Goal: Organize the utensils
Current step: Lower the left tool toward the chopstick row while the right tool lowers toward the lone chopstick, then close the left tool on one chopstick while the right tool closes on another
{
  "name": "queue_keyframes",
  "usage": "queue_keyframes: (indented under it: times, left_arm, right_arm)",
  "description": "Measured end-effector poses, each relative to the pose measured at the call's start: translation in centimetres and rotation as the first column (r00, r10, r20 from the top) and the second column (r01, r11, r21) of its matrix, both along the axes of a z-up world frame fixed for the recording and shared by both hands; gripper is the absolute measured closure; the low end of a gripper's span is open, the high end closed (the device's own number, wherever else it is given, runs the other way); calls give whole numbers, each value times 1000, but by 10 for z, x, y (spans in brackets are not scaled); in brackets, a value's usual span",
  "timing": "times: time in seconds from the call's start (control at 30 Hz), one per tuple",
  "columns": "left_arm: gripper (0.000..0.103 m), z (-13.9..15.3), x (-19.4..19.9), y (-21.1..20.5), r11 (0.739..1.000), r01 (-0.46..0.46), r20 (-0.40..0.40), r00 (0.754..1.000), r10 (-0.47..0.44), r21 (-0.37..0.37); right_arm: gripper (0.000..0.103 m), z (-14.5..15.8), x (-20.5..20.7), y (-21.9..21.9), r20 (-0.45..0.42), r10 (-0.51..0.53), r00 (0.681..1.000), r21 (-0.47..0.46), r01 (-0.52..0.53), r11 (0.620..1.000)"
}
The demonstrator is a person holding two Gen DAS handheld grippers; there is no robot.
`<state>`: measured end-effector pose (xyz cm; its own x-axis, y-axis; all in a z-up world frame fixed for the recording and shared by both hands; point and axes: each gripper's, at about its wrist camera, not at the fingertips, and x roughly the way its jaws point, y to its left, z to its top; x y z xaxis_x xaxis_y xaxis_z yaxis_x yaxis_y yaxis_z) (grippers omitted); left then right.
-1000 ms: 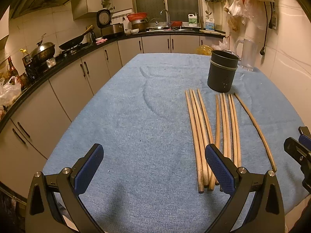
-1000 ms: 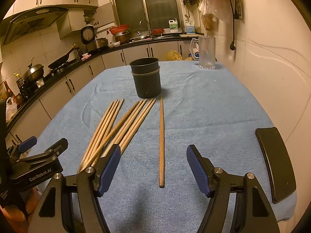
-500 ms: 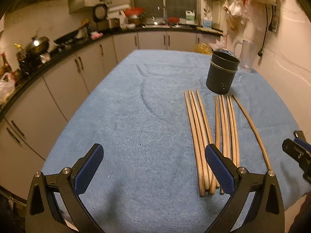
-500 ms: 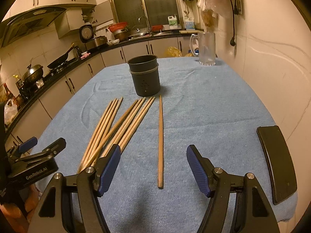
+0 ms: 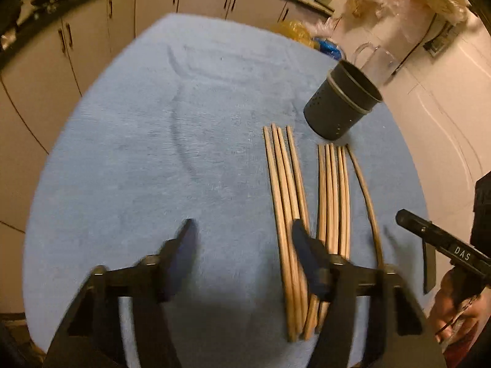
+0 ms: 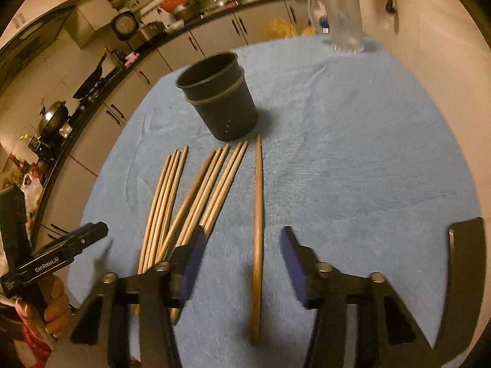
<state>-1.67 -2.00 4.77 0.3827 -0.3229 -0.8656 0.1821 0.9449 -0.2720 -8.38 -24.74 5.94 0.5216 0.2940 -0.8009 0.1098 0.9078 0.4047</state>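
The chopsticks (image 6: pixel 196 202) look like thin bare wood: light, stiff, round enough to roll on the blue cloth (image 6: pixel 353 168), and smooth, so a pinch across the shaft near the thick near end, or just ahead of it, probably holds best; a grip at the tapered tip would likely let one swing or slip. They lie flat, tips toward the cup (image 6: pixel 219 101), which stands upright at about 12 o'clock of them, just beyond the tips. By count from the right view: four in the left bunch, five in the middle fan, and one lone stick (image 6: pixel 257 230) apart at the right, so ten, though the near ends overlap and blur makes the middle count unsure. One cup, one clear jug (image 6: pixel 345 15) far back at 1 o'clock. The right claw (image 6: pixel 241 257) is spread wide and holds nothing, its fingers either side of the lone stick's near half, not touching it. The left claw (image 5: pixel 242 245) is likewise wide open and empty, its right finger over the left bunch (image 5: pixel 285 214).
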Motion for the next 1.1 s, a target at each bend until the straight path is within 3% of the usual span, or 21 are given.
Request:
queue_keyframes:
  times: [0.2,0.43,0.73,1.1]
  left_arm:
    - [66,-6,41,-19,998,26,-82,996,-30,-49]
    - [83,-17,70,-40,1000,28,-117,993,-27,8]
    - [90,-31,82,-60,994,57,-126,991,-45,95]
    - [94,-32,93,-70,988,73,-115,992,-57,139]
  right_arm:
    - [58,0,29,3,-22,-7,1000,9,8,1000]
    - [61,-2,46,-3,-41,-13,999,3,13,1000]
    - [72,-8,61,-14,-70,-25,997,-1,25,1000]
    - [74,-25,91,2,-137,2,991,-102,-16,995]
